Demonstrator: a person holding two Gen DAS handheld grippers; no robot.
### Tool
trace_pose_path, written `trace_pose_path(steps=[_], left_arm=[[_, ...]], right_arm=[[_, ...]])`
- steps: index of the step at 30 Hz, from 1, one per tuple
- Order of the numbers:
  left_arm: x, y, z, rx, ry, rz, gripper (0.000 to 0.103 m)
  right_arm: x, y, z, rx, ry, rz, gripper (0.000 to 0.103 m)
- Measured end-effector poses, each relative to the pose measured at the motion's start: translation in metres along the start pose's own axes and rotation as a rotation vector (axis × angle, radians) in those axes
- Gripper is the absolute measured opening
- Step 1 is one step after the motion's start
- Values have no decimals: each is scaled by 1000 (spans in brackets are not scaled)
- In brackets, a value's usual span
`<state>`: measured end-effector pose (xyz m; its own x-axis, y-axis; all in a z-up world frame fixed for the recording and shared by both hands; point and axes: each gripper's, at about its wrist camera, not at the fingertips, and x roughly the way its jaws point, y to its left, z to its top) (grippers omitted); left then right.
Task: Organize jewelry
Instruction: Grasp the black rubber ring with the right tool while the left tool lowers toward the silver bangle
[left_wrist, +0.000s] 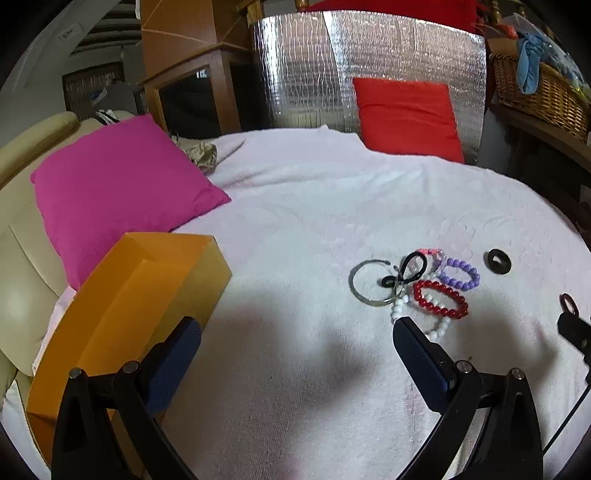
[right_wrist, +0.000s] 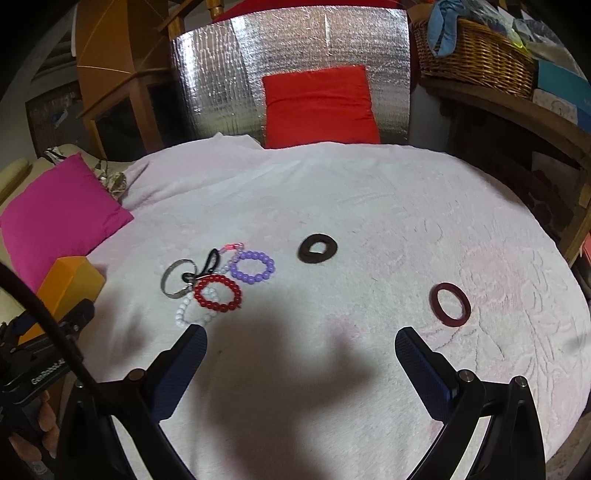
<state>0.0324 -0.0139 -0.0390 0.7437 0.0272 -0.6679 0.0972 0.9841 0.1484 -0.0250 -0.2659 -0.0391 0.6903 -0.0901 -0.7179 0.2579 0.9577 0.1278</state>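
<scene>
A heap of jewelry lies on the white towel: a red bead bracelet, a purple bead bracelet, a white bead bracelet, a silver bangle and a black loop. A black ring lies apart to the right. My left gripper is open and empty, with the heap just beyond its right finger. My right gripper is open and empty above the towel. A dark red bangle lies just ahead of its right finger, the black ring farther ahead, the heap with the red bracelet to the left.
An orange box stands at the left beside my left gripper; it also shows in the right wrist view. A pink cushion lies at the left, a red cushion at the back. A wicker basket sits on a shelf at the right.
</scene>
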Motion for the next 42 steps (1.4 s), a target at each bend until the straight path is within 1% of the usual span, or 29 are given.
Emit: trace_pose_path(steps=[4, 7, 8, 9, 11, 13, 14, 15, 16, 18, 20, 22, 23, 24, 26, 28, 29, 30, 31, 32, 34, 36, 39, 41, 42], left_arm=[[15, 3, 2, -8, 34, -45, 103], [29, 3, 4, -21, 75, -98, 103], [34, 3, 5, -27, 91, -117, 103], [38, 1, 5, -29, 99, -127, 103], [43, -2, 4, -13, 105, -128, 103], [47, -4, 4, -1, 108, -130, 103], [49, -4, 4, 7, 109, -128, 103], [53, -4, 4, 14, 112, -126, 103], [55, -2, 5, 15, 119, -125, 103], [61, 1, 7, 1, 128, -136, 103], [70, 5, 10, -30, 145, -158, 103], [77, 6, 13, -61, 162, -185, 103], [81, 5, 16, -64, 164, -189, 103], [84, 4, 19, -62, 164, -173, 103], [93, -2, 27, -52, 160, -164, 103], [106, -8, 34, -57, 173, -162, 103], [111, -11, 35, -57, 183, -170, 100], [118, -15, 37, -46, 196, -166, 97], [124, -19, 37, -38, 209, -164, 90], [129, -24, 36, -31, 221, -172, 85], [132, -34, 35, -16, 230, -200, 85], [134, -39, 35, 10, 230, -196, 85], [135, -39, 36, 20, 222, -171, 70], [135, -38, 38, 32, 206, -162, 47], [136, -37, 39, 36, 199, -158, 43]], right_arm=[[13, -18, 6, 32, 4, -8, 103], [27, -28, 14, 38, 6, -5, 98], [33, -30, 18, 33, 10, 4, 94], [39, -31, 22, 35, 16, 11, 91], [51, -33, 31, 56, 13, 26, 89], [68, -31, 43, 65, 12, 49, 83], [76, -29, 48, 62, 16, 48, 80], [88, -26, 53, 64, 27, 37, 75], [95, -25, 55, 70, 38, 35, 72], [115, -24, 58, 99, 84, 33, 63], [127, -26, 59, 124, 108, 23, 61], [135, -28, 60, 139, 113, 10, 57], [139, -28, 61, 148, 117, 7, 51], [142, -29, 61, 154, 120, 2, 48], [143, -27, 62, 152, 120, -6, 45], [143, -25, 61, 142, 115, 0, 34], [144, -24, 61, 135, 117, -6, 27], [144, -23, 61, 130, 113, -11, 25], [143, -23, 61, 130, 112, -9, 24], [142, -23, 62, 134, 113, -5, 24], [140, -26, 61, 138, 115, 2, 24], [139, -26, 60, 138, 116, 5, 24], [137, -29, 58, 147, 118, 11, 24], [135, -31, 57, 152, 119, 13, 24], [134, -31, 57, 153, 118, 13, 24]])
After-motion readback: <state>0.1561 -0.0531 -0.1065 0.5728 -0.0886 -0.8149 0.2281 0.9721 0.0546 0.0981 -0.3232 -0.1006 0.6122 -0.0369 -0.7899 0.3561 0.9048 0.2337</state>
